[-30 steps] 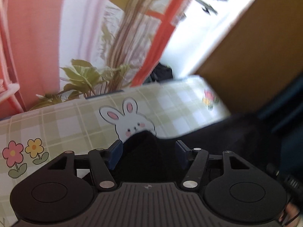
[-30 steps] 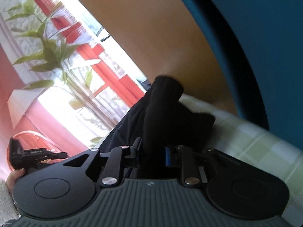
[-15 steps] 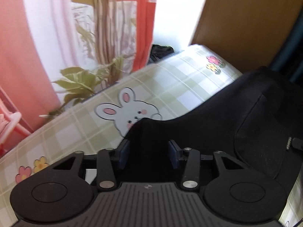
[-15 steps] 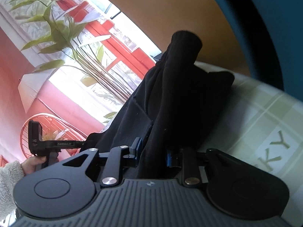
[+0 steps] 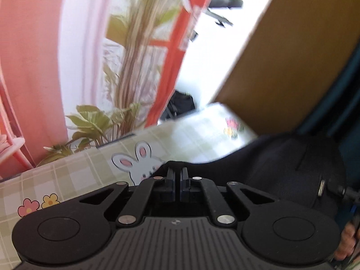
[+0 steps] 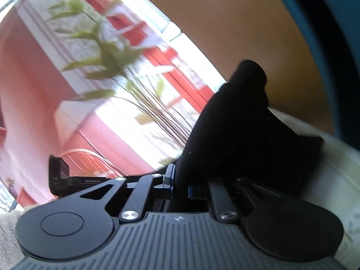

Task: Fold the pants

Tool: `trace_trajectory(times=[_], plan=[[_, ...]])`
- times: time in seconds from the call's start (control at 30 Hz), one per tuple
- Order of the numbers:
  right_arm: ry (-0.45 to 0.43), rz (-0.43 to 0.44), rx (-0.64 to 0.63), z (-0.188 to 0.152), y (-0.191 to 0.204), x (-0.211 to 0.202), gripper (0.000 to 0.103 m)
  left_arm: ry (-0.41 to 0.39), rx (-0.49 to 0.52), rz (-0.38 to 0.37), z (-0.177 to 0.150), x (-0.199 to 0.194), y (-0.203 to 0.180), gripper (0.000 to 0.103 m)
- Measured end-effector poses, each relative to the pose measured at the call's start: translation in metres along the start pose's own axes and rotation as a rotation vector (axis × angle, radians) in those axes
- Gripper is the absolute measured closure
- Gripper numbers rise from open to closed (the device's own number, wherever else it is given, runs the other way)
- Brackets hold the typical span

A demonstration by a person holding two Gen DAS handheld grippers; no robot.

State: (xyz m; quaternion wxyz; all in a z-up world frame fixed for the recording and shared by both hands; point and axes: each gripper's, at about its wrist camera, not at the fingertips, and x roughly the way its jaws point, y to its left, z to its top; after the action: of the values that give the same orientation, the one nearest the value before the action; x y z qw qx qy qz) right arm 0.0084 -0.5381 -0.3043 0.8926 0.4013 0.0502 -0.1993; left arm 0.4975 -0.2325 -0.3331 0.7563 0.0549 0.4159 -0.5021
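Both my left tongs [image 5: 177, 175] and right tongs [image 6: 180, 180] pinch the black pants [image 6: 243, 139] at frame centre; the thin left bite could slip free.

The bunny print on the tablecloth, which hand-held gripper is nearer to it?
Left. The left hand-held gripper sits shut on the black pants right beside the bunny print. The right hand-held gripper grips another part of the pants; no bunny shows in its view.

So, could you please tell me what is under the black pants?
Under the black pants lies the checked tablecloth; its bunny print pokes out at their edge. The left gripper pinches that edge. Whatever lies beneath the pants stays hidden.
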Motion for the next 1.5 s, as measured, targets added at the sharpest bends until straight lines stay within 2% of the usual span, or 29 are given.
trace_trajectory(times=[0.1, 0.3, 0.4, 0.43, 0.53, 0.57, 0.7, 0.73, 0.77, 0.83, 0.93, 1.07, 1.13, 1.23, 1.27, 1.3, 1.33, 1.37, 1.43, 1.5], plan=[[-0.012, -0.010, -0.013, 0.002, 0.001, 0.008, 0.092, 0.005, 0.044, 0.069, 0.000, 0.013, -0.005, 0.099], [0.083, -0.171, 0.097, -0.029, -0.049, 0.030, 0.092, 0.042, 0.057, 0.197, -0.014, 0.055, -0.001, 0.099], [0.099, -0.148, 0.145, -0.031, -0.063, 0.026, 0.089, 0.059, 0.069, 0.226, -0.017, 0.066, -0.001, 0.098], [0.092, -0.148, 0.142, -0.027, -0.063, 0.023, 0.082, 0.059, 0.070, 0.231, -0.017, 0.068, 0.000, 0.098], [0.008, -0.196, 0.119, -0.008, -0.063, 0.014, 0.049, 0.055, 0.050, 0.229, -0.017, 0.070, 0.004, 0.098], [-0.024, -0.217, 0.120, -0.001, -0.065, 0.013, 0.048, 0.054, 0.048, 0.229, -0.017, 0.072, 0.005, 0.098], [-0.048, -0.277, 0.142, 0.016, -0.081, 0.020, 0.051, 0.049, 0.047, 0.243, -0.019, 0.073, 0.004, 0.098], [-0.039, -0.291, 0.122, 0.017, -0.081, 0.025, 0.069, 0.048, 0.045, 0.245, -0.019, 0.072, 0.003, 0.098], [-0.028, -0.297, 0.117, 0.017, -0.080, 0.029, 0.079, 0.048, 0.045, 0.245, -0.019, 0.072, 0.003, 0.098], [-0.047, -0.297, 0.120, 0.015, -0.074, 0.022, 0.084, 0.049, 0.050, 0.242, -0.019, 0.072, 0.004, 0.098], [-0.085, -0.314, 0.072, 0.011, -0.059, 0.012, 0.084, 0.051, 0.054, 0.242, -0.018, 0.075, 0.004, 0.098], [-0.037, -0.374, 0.122, 0.008, -0.085, 0.027, 0.084, 0.045, 0.061, 0.252, -0.021, 0.076, 0.003, 0.097], [-0.037, -0.382, 0.090, 0.007, -0.083, 0.030, 0.084, 0.047, 0.070, 0.260, -0.021, 0.076, 0.001, 0.095], [-0.025, -0.397, 0.072, 0.009, -0.077, 0.031, 0.077, 0.038, 0.045, 0.283, -0.019, 0.069, -0.002, 0.075], [-0.025, -0.398, 0.066, 0.011, -0.074, 0.030, 0.068, 0.029, 0.039, 0.293, -0.019, 0.064, -0.003, 0.058], [-0.030, -0.406, 0.056, 0.012, -0.069, 0.028, 0.061, 0.016, 0.038, 0.302, -0.020, 0.057, -0.004, 0.048], [-0.040, -0.427, 0.031, 0.014, -0.063, 0.026, 0.049, 0.005, 0.039, 0.311, -0.021, 0.050, -0.006, 0.047], [-0.053, -0.444, 0.000, 0.014, -0.057, 0.022, 0.046, 0.006, 0.038, 0.316, -0.022, 0.043, -0.007, 0.046], [-0.071, -0.464, -0.063, 0.014, -0.044, 0.018, 0.046, 0.015, 0.047, 0.324, -0.028, 0.028, -0.011, 0.045], [-0.085, -0.484, -0.117, 0.015, -0.030, 0.019, 0.046, 0.021, 0.047, 0.374, -0.036, 0.013, -0.014, 0.041]])
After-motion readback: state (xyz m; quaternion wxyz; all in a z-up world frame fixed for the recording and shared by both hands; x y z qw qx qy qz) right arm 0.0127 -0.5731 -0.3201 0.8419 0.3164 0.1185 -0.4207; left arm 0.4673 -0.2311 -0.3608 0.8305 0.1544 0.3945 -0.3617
